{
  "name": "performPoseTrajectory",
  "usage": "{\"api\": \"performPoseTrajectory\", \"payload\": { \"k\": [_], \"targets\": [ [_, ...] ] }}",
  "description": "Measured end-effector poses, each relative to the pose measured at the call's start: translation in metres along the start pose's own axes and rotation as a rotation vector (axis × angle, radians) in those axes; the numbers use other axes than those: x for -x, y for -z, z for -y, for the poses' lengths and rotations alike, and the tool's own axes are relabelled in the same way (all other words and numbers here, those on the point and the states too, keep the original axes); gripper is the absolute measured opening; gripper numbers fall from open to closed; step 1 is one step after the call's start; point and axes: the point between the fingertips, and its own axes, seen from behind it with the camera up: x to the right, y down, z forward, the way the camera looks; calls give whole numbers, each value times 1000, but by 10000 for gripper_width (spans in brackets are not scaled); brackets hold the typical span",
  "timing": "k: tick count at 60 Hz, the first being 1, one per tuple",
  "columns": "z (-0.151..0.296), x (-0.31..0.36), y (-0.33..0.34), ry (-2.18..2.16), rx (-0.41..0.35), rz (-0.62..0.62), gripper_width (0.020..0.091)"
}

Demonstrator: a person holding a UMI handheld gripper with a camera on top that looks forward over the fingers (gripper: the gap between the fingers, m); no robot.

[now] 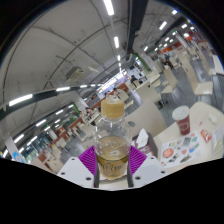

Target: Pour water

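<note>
A clear plastic bottle (113,130) holding yellowish liquid stands upright between my fingers, its cap pointing up toward the ceiling. Both purple pads (90,160) press against its lower body, one on each side. My gripper (113,165) is shut on the bottle. A paper cup (182,119) with a red rim stands on a white table (205,125) beyond the fingers to the right, apart from the bottle. The bottle's base is hidden below the fingers.
Colourful round items (170,152) lie on the white table near the cup. A small white object (142,139) sits just right of the bottle. Behind is a large hall with ceiling light strips (60,90) and desks (150,95) in the distance.
</note>
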Motion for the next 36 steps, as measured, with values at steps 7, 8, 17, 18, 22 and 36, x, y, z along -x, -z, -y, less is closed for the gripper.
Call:
{"api": "performPoseTrajectory", "payload": {
  "k": [7, 8, 17, 18, 22, 36],
  "targets": [
    [27, -59, 17, 323, -40, -139, 373],
    [26, -70, 19, 360, -36, -162, 373],
    [6, -155, 27, 558, 38, -303, 373],
    [1, -163, 27, 568, 53, -313, 373],
    [-25, -190, 30, 584, 101, -333, 372],
    [-83, -243, 36, 581, 208, -358, 379]
  ]
}}
